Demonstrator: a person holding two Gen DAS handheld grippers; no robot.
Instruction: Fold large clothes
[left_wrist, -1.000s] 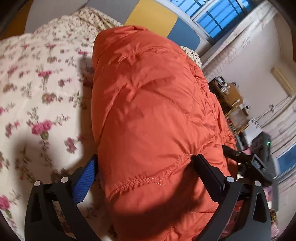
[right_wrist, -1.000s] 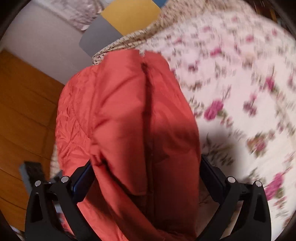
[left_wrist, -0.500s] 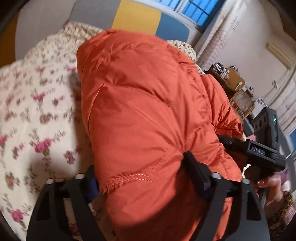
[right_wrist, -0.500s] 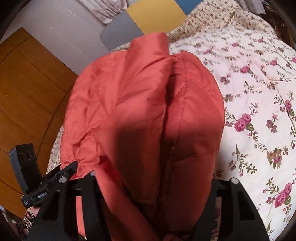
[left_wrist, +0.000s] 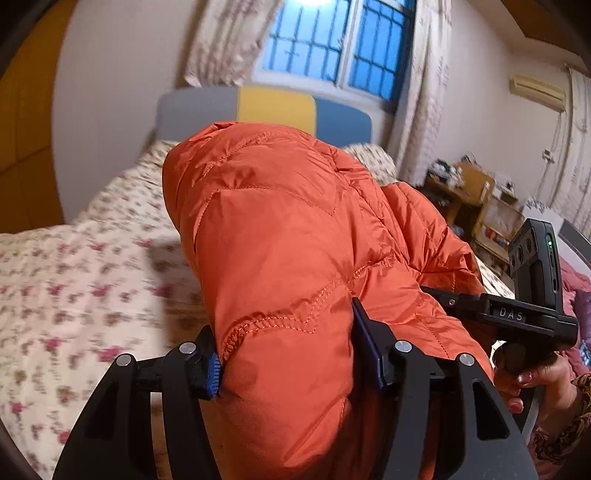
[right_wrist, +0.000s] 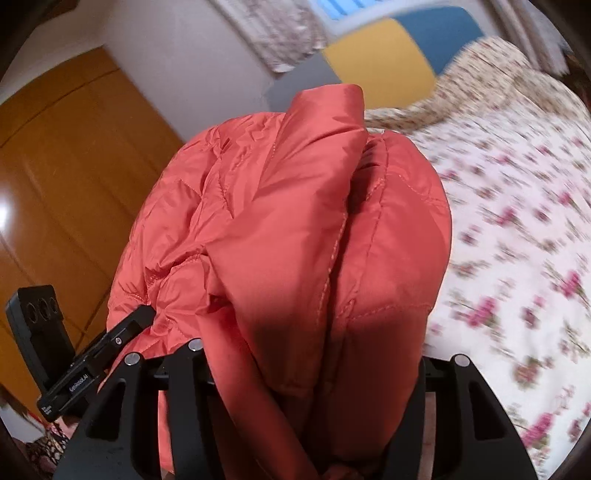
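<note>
A puffy orange quilted jacket (left_wrist: 295, 229) (right_wrist: 288, 221) is bunched up and lifted off the floral bed (left_wrist: 74, 277) (right_wrist: 517, 258). In the left wrist view, my left gripper (left_wrist: 286, 343) has one stitched edge of it between its closing jaws, and the blue pads press into the padding. The right gripper (right_wrist: 310, 354) grips the other end, its jaws still closing on thick folds that hide its fingertips. Each view also catches the other tool: the right one (left_wrist: 498, 314) held by a hand (left_wrist: 532, 376), the left one (right_wrist: 92, 365) at the lower left.
A grey, yellow and blue headboard (left_wrist: 273, 107) (right_wrist: 376, 62) backs the bed under a barred window (left_wrist: 332, 44). A wooden wardrobe (right_wrist: 55, 184) stands at the left. A cluttered wooden nightstand (left_wrist: 465, 192) is at the right.
Both grippers have closed on the jacket and raised it off the bed. Both views have tilted up and rolled, so the wall, window and wardrobe now show.
</note>
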